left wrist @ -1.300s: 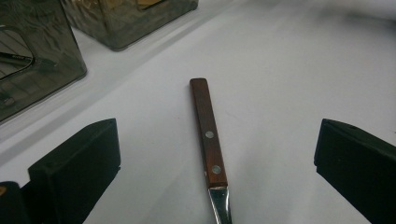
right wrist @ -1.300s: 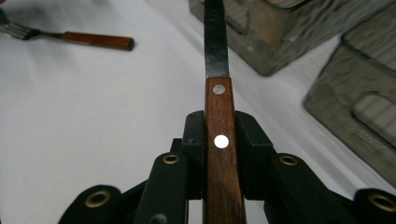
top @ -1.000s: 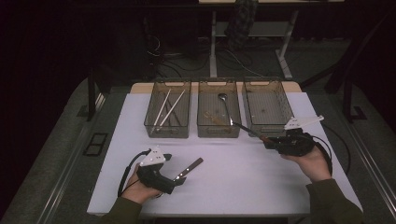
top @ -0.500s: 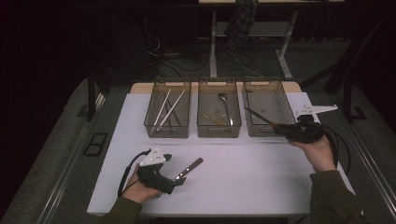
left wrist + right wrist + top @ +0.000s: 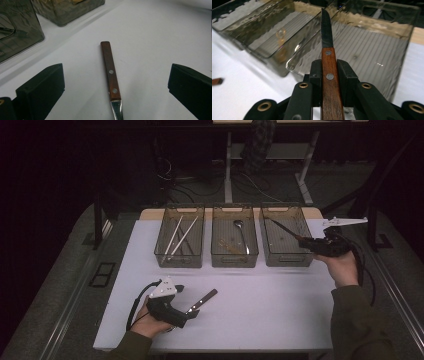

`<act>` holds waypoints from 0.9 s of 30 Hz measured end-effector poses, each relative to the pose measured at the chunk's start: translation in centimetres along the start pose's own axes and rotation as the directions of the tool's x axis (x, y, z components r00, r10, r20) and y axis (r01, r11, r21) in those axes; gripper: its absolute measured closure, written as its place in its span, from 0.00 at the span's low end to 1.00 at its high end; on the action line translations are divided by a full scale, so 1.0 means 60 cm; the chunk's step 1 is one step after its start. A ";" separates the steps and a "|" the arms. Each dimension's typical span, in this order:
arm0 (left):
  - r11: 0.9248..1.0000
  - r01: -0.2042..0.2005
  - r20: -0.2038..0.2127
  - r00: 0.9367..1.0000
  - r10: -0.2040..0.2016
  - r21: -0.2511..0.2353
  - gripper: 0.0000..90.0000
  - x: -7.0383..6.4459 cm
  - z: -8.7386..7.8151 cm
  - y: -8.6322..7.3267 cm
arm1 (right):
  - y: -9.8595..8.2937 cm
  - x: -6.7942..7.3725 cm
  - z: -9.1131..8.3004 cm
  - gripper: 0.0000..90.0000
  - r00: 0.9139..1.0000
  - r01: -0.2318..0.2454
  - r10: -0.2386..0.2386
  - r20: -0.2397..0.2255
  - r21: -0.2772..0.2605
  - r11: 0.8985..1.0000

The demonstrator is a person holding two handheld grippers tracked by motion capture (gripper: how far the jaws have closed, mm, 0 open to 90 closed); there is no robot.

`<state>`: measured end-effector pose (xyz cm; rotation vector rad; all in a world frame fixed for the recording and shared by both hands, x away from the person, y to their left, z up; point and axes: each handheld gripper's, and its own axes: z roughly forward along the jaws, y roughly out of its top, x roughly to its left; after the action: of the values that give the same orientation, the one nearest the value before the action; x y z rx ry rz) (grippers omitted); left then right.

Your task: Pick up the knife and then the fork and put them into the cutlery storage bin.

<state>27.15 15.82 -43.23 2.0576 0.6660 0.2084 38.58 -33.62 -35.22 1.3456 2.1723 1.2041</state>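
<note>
1. The right gripper (image 5: 306,241) has a wooden-handled knife (image 5: 327,57) pinched by the handle, jaws pressed tight on both sides of the wood, between the two rivets and below.
2. That knife runs straight out along the jaws, dark serrated blade leading, tip up and forward over the open right-hand bin (image 5: 292,257). In the high view the blade (image 5: 283,228) slants from the gripper toward the far left, hanging above the bin's floor and not touching it.
3. The gripper itself sits at the right edge of the tabletop (image 5: 280,310), just past the bin's right wall, held up off the surface by the person's right hand (image 5: 344,268).
4. Over at the near left corner, the left gripper (image 5: 190,312) has its jaws spread wide, gripping nothing.
5. A second knife (image 5: 110,75) lies flat on the white tabletop right between those open jaws, touching neither. Brown handle points away from the gripper, toward the bins; the steel blade starts at the bottom of the left gripper view and runs back under the camera.
6. In the high view that second knife (image 5: 204,298) angles toward the far right, its handle end aimed at the middle bin (image 5: 234,259), well apart from it.
</note>
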 end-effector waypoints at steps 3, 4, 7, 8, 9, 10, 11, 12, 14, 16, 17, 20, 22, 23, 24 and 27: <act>1.000 0.001 0.001 1.000 -0.001 -0.001 0.00 0.000 0.000 0.000 | 0.014 -0.006 0.004 0.84 0.999 -0.004 0.003 0.033 0.009 1.000; 1.000 -0.001 0.002 1.000 0.001 0.000 0.00 -0.001 0.001 0.000 | 0.018 -0.008 0.006 0.84 0.999 -0.006 0.005 0.041 0.010 1.000; 1.000 -0.004 0.003 1.000 0.004 0.000 0.00 -0.001 0.001 0.000 | 0.030 -0.013 0.016 0.84 0.997 -0.010 0.008 0.074 0.027 1.000; 1.000 -0.005 0.004 1.000 0.005 -0.001 0.00 -0.001 0.001 0.001 | 0.033 -0.015 0.021 0.84 0.996 -0.011 0.007 0.086 0.037 0.999; 1.000 -0.005 0.005 1.000 0.005 -0.001 0.00 -0.001 0.001 0.001 | 0.035 -0.017 0.026 0.84 0.995 -0.013 0.009 0.097 0.049 0.999; 1.000 -0.006 0.005 1.000 0.006 -0.001 0.00 -0.001 0.001 0.001 | 0.038 -0.019 0.032 0.84 0.995 -0.019 0.013 0.102 0.058 0.998; 1.000 -0.006 0.005 1.000 0.006 -0.001 0.00 -0.001 0.001 0.001 | 0.039 -0.021 0.037 0.84 0.994 -0.022 0.015 0.107 0.065 0.998; 1.000 -0.007 0.005 1.000 0.007 0.000 0.00 -0.001 0.001 0.001 | 0.041 -0.023 0.043 0.84 0.993 -0.028 0.020 0.113 0.075 0.997; 1.000 -0.007 0.005 1.000 0.007 -0.001 0.00 -0.001 0.001 0.001 | 0.042 -0.026 0.054 0.84 0.992 -0.039 0.027 0.122 0.091 0.995; 1.000 -0.006 0.007 1.000 0.006 -0.003 0.00 -0.001 0.000 0.001 | 0.043 -0.028 0.066 0.84 0.991 -0.043 0.028 0.134 0.113 0.993; 1.000 -0.006 0.007 1.000 0.006 -0.003 0.00 -0.001 0.000 0.001 | 0.043 -0.029 0.072 0.84 0.990 -0.043 0.026 0.138 0.124 0.991; 1.000 -0.009 0.006 1.000 0.009 -0.001 0.00 -0.001 0.000 0.001 | 0.043 -0.031 0.087 0.84 0.989 -0.048 0.026 0.145 0.145 0.988; 1.000 -0.010 0.005 1.000 0.010 0.000 0.00 -0.001 0.000 0.001 | 0.042 -0.031 0.097 0.84 0.988 -0.035 0.010 0.152 0.164 0.986; 1.000 -0.011 0.004 1.000 0.011 0.000 0.00 -0.001 0.000 0.001 | 0.041 -0.031 0.103 0.84 0.988 -0.030 0.001 0.158 0.179 0.983; 1.000 -0.011 0.005 1.000 0.011 -0.001 0.00 -0.001 0.000 0.001 | 0.040 -0.031 0.109 0.84 0.987 -0.025 -0.005 0.160 0.189 0.982; 1.000 -0.010 0.008 1.000 0.010 -0.002 0.00 -0.001 0.000 0.001 | 0.038 -0.032 0.123 0.84 0.987 -0.034 0.002 0.159 0.199 0.979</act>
<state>27.11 15.78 -43.16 2.0596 0.6509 0.2061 45.58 -31.15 -38.10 1.4890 2.2183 0.8679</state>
